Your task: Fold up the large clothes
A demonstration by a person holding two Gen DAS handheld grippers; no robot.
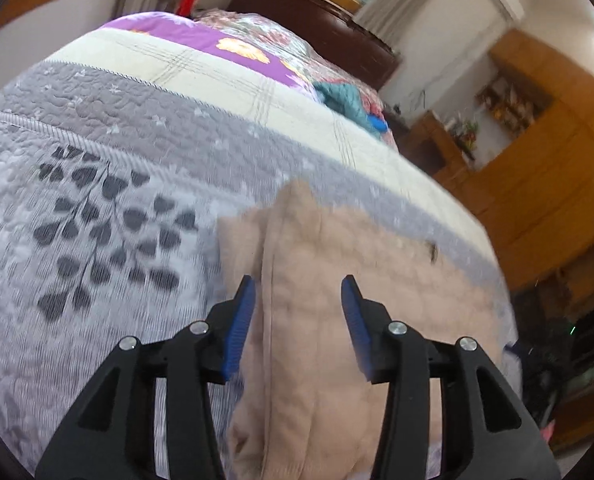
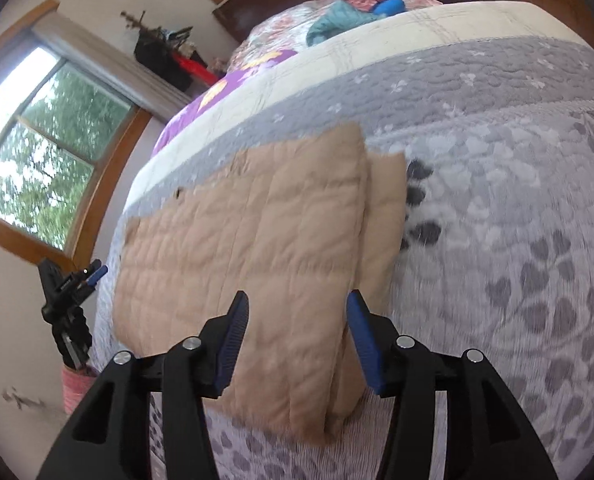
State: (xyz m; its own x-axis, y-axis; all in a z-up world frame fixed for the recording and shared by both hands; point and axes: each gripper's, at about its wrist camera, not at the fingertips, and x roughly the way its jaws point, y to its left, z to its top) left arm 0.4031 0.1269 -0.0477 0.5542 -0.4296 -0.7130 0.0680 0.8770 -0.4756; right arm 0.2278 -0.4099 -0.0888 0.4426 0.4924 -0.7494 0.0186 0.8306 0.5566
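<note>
Left gripper (image 1: 297,292): jaws apart, about half open, nothing pinched. Blue pads (image 1: 241,328) sit above the folded tan jacket (image 1: 337,280), no contact visible.

Right gripper (image 2: 295,308): same, jaws part open, empty. Its pads (image 2: 235,340) hang over the jacket's (image 2: 249,248) near edge, clear of the cloth.

Jacket: quilted, tan, folded into a flat rectangle with a second layer sticking out along one side. Lies on the grey leaf-print quilt (image 1: 97,220) of the bed, close to the bed's side edge.

In the right view the left gripper (image 2: 97,272) shows off the bed's side, low, near the wall.

Further up the bed: grey band, cream blanket (image 1: 217,72), then purple floral cover (image 1: 201,36) and a teal cloth (image 1: 349,100). Beyond: dark headboard (image 1: 317,28), window (image 2: 37,152), wooden cabinets (image 1: 557,160). Frames are motion-blurred.
</note>
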